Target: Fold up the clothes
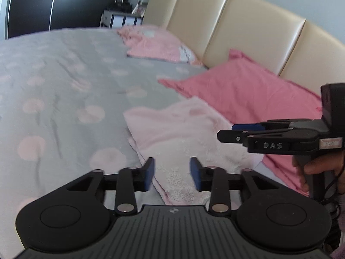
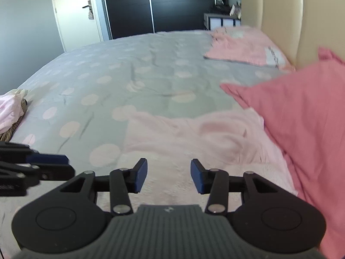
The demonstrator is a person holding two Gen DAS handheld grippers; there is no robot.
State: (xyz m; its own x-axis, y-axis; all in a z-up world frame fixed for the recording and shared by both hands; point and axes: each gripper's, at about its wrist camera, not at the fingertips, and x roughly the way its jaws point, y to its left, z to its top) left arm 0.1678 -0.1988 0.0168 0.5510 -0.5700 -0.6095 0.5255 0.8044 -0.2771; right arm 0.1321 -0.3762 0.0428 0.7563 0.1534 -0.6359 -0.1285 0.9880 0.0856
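A folded pale pink garment [image 1: 183,133] with a lace edge lies on the grey dotted bedspread [image 1: 64,75], partly under a dark pink pillow [image 1: 248,86]. It also shows in the right wrist view [image 2: 194,138]. My left gripper [image 1: 172,173] is open and empty just above the garment's near lace edge. My right gripper [image 2: 169,176] is open and empty over the garment. The right gripper also shows side-on in the left wrist view [image 1: 228,132], held by a hand. The left gripper's fingers [image 2: 49,159] show at the left of the right wrist view.
A light pink pillow [image 1: 159,45] lies by the cream padded headboard [image 1: 248,26]. A pile of clothes [image 2: 10,112] sits at the bed's left edge. A nightstand [image 2: 222,21], dark wardrobe [image 2: 151,6] and white door [image 2: 75,10] stand beyond the bed.
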